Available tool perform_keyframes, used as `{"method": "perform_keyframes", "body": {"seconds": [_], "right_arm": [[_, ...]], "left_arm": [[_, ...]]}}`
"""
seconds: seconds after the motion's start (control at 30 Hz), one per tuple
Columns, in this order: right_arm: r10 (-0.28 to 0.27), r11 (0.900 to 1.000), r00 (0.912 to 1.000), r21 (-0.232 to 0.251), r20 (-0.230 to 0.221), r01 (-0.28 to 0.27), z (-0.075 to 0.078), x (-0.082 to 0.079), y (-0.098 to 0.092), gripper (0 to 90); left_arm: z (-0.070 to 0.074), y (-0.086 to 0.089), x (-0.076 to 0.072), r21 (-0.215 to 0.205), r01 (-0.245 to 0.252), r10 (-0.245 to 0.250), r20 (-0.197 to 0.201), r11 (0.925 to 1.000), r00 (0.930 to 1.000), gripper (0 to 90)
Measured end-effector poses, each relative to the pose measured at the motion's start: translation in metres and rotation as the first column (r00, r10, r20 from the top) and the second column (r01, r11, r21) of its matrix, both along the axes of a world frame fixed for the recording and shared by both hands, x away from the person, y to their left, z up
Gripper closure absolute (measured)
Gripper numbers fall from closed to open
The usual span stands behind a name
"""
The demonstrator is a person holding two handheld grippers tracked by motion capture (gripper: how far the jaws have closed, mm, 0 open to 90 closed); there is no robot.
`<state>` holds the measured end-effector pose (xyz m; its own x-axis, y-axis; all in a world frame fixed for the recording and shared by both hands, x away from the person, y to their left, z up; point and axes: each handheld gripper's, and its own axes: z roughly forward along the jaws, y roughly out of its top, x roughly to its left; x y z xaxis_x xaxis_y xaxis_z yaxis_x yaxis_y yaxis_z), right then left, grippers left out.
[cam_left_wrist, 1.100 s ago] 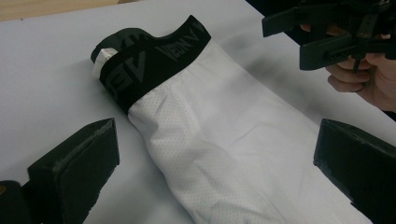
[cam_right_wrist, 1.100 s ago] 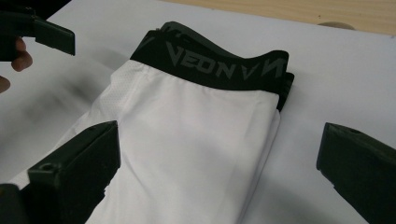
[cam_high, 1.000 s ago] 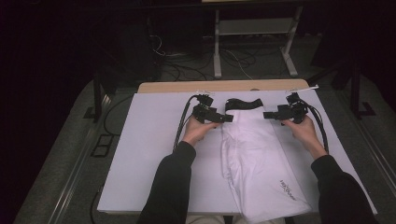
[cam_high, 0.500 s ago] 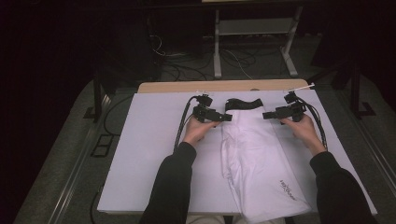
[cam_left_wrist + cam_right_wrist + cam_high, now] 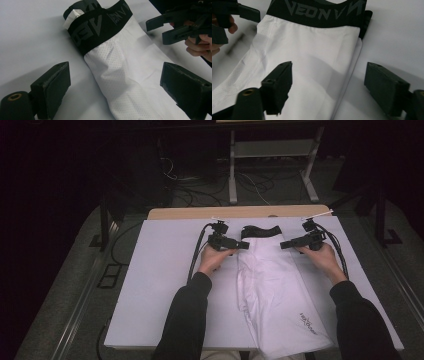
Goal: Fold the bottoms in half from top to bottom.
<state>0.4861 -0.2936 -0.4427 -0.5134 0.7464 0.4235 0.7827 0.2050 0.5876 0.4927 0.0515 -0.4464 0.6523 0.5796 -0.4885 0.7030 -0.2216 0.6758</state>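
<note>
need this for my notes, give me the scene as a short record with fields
garment: white folded garment with black waistband at the far end
surface: white table cover
left gripper: at the garment's left edge near the waistband, jaws just been closing, not gripping
right gripper: at the right edge, jaws just been closing, astride the edge, not pressing

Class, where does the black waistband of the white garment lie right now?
In the high view, the black waistband lies at the garment's far end, between the left gripper and right gripper.
</note>
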Motion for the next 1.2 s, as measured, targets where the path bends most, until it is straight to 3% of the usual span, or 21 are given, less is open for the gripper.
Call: {"method": "perform_keyframes", "body": {"seconds": [0.3,0.63,0.93,1.2], "right_arm": [[-0.008,1.0,0.9996,0.024,-0.026,0.008,-0.006,0.003,-0.002,35.0],[-0.007,1.0,0.9988,0.009,-0.049,0.008,-0.008,0.008,0.004,43.7],[-0.006,1.0,0.9974,-0.012,-0.071,0.005,-0.008,0.006,0.01,58.7],[-0.023,0.999,0.9967,-0.039,-0.077,0.02,-0.009,0.006,0.014,81.2]], "left_arm": [[-0.008,-0.003,0.002,-0.005,0.006,-0.007,-0.026,1.0,0.9996,15.1],[-0.013,-0.006,0.003,-0.007,0.009,-0.009,-0.041,0.9999,0.9991,24.5],[-0.015,-0.009,0.003,0.006,-0.009,0.009,-0.053,0.9999,0.9986,42.5],[-0.018,-0.013,0.003,0.022,-0.037,0.039,-0.066,0.9991,0.9971,64.6]]}}
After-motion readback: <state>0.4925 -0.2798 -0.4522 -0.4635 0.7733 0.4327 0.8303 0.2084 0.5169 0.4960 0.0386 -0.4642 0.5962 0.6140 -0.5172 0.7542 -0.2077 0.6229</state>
